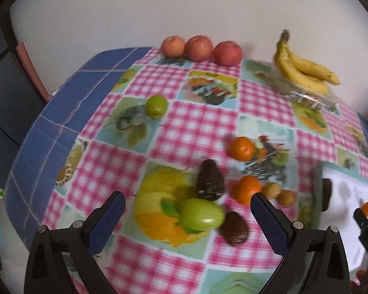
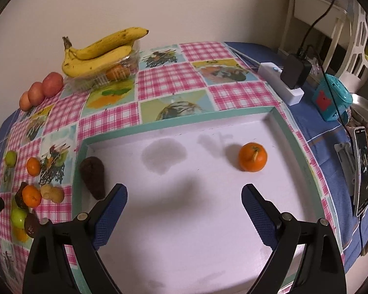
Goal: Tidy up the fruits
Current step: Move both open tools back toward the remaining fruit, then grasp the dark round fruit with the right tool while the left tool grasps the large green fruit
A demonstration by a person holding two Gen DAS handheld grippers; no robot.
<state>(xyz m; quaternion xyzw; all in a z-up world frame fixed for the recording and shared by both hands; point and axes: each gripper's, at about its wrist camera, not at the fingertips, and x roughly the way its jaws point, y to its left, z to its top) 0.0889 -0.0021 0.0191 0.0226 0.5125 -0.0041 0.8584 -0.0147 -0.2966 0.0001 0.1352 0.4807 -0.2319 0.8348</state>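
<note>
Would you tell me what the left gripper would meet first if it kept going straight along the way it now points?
Most likely the green fruit, which lies between the open left gripper fingers, just ahead of them. A dark avocado sits right behind it. Depth is hard to judge in this blurred fisheye view, so this is a best guess.

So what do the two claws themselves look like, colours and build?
Both look alike. The left claw and the right claw each have two black plastic arms with triangular cut-outs and round silver screw heads. Their fingers carry dark blue pads with a fine mesh texture. No sleeves or cables show on them.
</note>
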